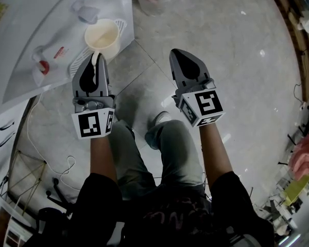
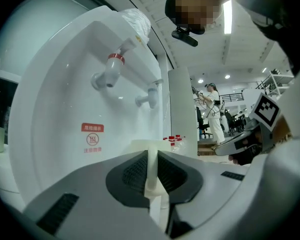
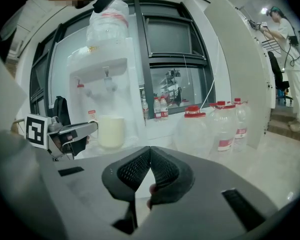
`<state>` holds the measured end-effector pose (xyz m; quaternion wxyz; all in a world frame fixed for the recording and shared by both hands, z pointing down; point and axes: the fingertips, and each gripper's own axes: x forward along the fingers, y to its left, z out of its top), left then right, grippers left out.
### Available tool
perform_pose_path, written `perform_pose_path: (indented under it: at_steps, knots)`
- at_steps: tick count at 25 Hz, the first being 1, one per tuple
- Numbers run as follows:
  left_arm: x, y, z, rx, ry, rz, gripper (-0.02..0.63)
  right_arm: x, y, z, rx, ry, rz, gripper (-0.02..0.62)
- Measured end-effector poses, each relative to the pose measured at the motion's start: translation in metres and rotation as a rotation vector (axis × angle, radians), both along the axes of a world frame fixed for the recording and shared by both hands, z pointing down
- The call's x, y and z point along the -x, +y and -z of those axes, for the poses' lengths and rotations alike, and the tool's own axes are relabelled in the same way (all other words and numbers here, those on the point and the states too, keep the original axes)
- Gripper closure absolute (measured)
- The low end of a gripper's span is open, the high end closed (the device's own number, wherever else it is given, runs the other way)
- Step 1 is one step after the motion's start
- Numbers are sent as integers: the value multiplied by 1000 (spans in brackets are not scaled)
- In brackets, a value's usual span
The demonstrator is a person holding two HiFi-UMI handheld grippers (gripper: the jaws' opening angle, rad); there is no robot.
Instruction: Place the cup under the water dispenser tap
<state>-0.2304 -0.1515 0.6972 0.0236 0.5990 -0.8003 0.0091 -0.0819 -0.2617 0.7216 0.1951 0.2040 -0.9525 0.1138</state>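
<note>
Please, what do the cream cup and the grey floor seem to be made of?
The cream round cup with a handle looks like opaque plastic with a semi-matte finish: it has an even colour, a thin rim and a soft sheen. Glazed ceramic is also possible. The pale grey floor looks like polished stone or glazed tile: it shows marbled veins, straight joint lines and sharp reflections of lights.

Cream cup [image 1: 101, 37] at white water dispenser [image 1: 46, 14] with red-collared tap [image 2: 115, 59] and red label [image 2: 92, 128]; grey left gripper [image 1: 92, 60] and right gripper [image 1: 177, 54], black-and-white square markers [image 1: 208, 103]; clear, red-capped bottles [image 3: 217, 126] right of dispenser.
</note>
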Motion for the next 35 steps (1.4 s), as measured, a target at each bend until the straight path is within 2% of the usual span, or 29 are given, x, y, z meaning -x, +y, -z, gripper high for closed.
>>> perform_pose_path:
  at_steps: [11, 28, 35]
  knots:
    - [2, -3, -9, 8, 13, -25, 560, -2, 5, -9, 16, 17, -10, 581]
    - [2, -3, -19, 94, 0, -60, 558, -4, 4, -9, 34, 21, -33, 581]
    - [3, -4, -20, 89, 19, -73, 557, -4, 3, -12, 38, 33, -36, 581]
